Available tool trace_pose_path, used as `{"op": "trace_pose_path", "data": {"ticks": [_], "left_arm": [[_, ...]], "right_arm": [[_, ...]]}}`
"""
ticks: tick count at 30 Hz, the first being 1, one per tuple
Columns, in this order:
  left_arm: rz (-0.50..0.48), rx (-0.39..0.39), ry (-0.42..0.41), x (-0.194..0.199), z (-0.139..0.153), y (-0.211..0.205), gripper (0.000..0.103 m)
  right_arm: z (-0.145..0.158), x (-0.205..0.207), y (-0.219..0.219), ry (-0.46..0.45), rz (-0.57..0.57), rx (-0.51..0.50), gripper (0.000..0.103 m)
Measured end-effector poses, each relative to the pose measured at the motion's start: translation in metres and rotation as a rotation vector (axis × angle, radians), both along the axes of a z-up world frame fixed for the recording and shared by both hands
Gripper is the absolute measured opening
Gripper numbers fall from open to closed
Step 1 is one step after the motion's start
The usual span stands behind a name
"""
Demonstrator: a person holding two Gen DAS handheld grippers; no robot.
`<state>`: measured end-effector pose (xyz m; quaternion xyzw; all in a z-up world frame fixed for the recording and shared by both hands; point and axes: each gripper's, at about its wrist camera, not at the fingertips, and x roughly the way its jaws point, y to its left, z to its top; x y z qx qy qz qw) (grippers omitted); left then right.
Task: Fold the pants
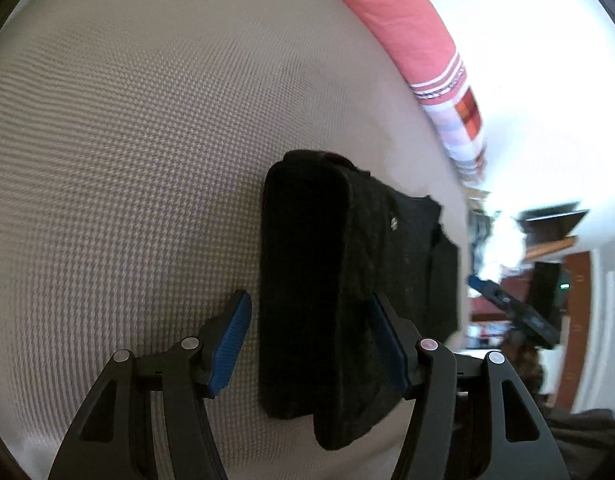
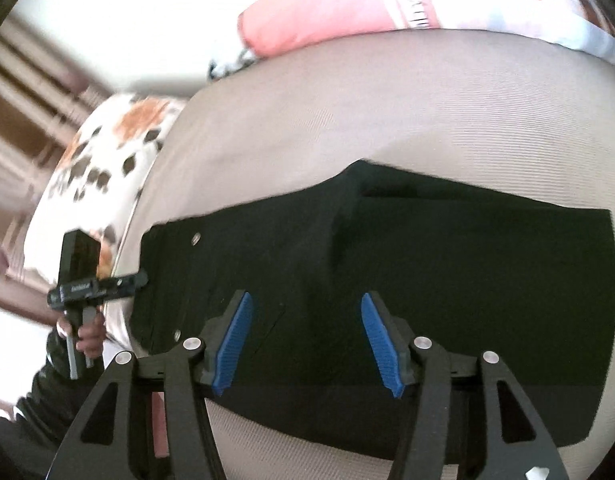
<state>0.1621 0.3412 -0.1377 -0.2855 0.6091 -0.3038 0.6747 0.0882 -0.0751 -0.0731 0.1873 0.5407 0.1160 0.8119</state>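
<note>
Black cloth pants (image 2: 427,288) lie folded on the beige woven mattress (image 1: 127,160); a fold looks just laid. Left gripper (image 1: 307,344) straddles the folded end, jaws wide, one pad touching cloth at three o'clock. Right gripper (image 2: 307,340) hovers, jaws wide and empty; next comes a fresh pinch on an edge.

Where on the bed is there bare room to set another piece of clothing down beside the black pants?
Bare beige bedspread stretches wide on the side of the folded black pants away from the bed's edge, bordered far off by the red striped pillow. Another bare strip lies between pants and pillow. It is crowded along the bed's edge, where the pants nearly reach it.
</note>
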Motion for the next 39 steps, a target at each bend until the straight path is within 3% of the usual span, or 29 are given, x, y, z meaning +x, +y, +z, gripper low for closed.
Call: {"op": "trace_pose_path", "data": {"ticks": [4, 9, 14, 16, 18, 20, 25, 27, 31, 39], "left_arm": [[-0.035, -0.110, 0.063, 0.016, -0.009, 0.000, 0.061], [-0.119, -0.155, 0.051, 0.027, -0.009, -0.018, 0.061], [-0.145, -0.124, -0.030, 0.028, -0.002, -0.045, 0.060], [-0.104, -0.099, -0.058, 0.025, -0.001, -0.048, 0.055], [-0.046, -0.047, -0.069, 0.019, 0.000, -0.045, 0.041], [0.011, -0.012, -0.068, 0.013, 0.003, -0.046, 0.038], [0.108, 0.177, -0.095, -0.006, 0.037, -0.069, 0.029], [0.141, 0.165, -0.079, -0.010, 0.052, -0.074, 0.022], [0.201, 0.112, -0.057, -0.023, 0.086, -0.093, 0.019], [0.177, 0.095, -0.117, -0.041, 0.142, -0.191, 0.015]], "right_arm": [[0.003, 0.003, -0.010, -0.006, -0.056, -0.019, 0.055], [-0.001, 0.007, -0.004, 0.004, -0.070, -0.008, 0.056], [-0.009, 0.015, 0.011, 0.019, -0.032, 0.014, 0.056], [-0.009, 0.017, 0.015, 0.017, -0.019, 0.016, 0.056], [-0.006, 0.017, 0.018, 0.009, -0.001, 0.013, 0.056], [-0.002, 0.015, 0.014, -0.008, 0.000, 0.009, 0.056], [0.010, 0.008, -0.015, -0.056, -0.052, 0.002, 0.056], [0.014, 0.004, -0.028, -0.070, -0.075, 0.004, 0.056], [0.024, -0.009, -0.063, -0.114, -0.122, 0.013, 0.056], [0.032, -0.041, -0.144, -0.168, -0.235, 0.061, 0.056]]}}
